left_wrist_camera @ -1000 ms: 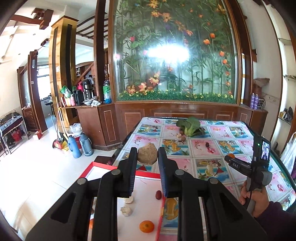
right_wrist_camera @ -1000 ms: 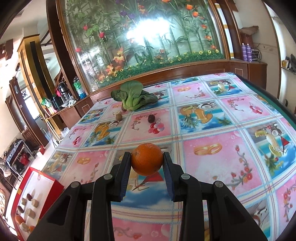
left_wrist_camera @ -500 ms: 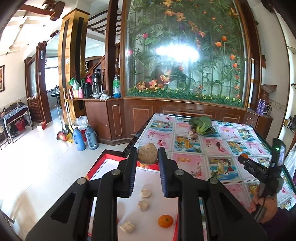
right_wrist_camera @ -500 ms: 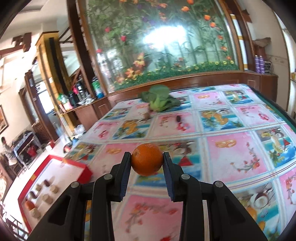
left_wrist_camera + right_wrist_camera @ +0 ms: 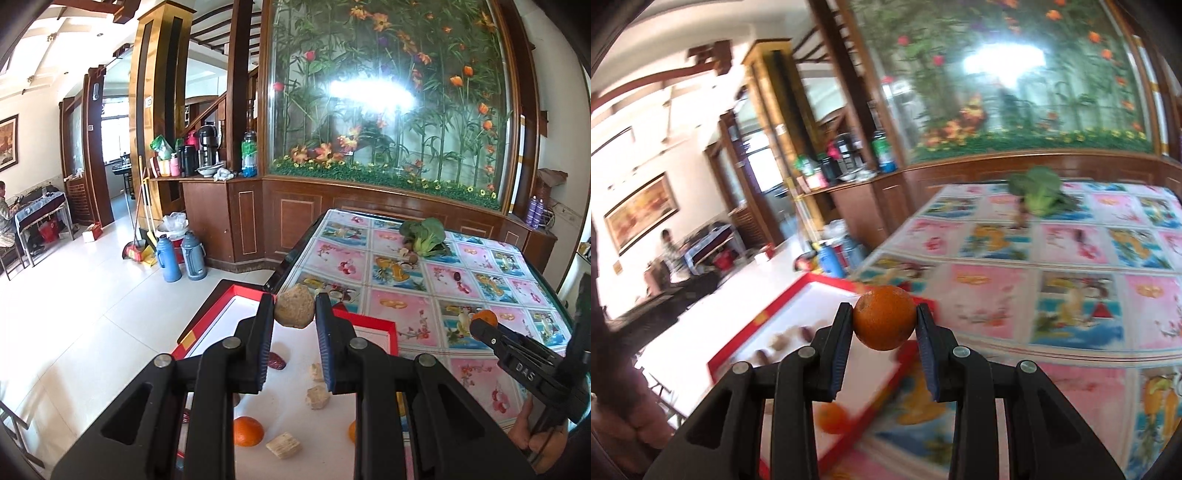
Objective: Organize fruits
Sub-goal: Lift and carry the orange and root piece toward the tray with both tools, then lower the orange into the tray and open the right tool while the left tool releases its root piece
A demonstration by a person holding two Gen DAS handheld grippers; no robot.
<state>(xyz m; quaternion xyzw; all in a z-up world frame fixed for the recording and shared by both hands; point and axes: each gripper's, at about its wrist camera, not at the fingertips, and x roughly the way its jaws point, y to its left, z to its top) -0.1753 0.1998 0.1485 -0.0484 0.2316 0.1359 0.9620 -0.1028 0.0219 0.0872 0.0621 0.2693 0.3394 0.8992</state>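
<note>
Our left tongs [image 5: 294, 310] clench a tan lump [image 5: 294, 305], roundish with no clear long axis, over the tray's [image 5: 373, 325] far rim. Our right tongs [image 5: 884, 319] grasp an orange [image 5: 884, 318], which has swung from mid-surface [image 5: 1071, 295] toward the tray at 9 o'clock.

Large glass-fronted panel of artificial flowers and bamboo [image 5: 388, 92] at 12 o'clock above dark wooden cabinets [image 5: 295, 225]; glossy white tiled floor [image 5: 74, 314] at 9 o'clock.

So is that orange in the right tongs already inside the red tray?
Not yet. The orange is pinched between the right tongs, in the air near the red tray, where another orange already lies.
</note>
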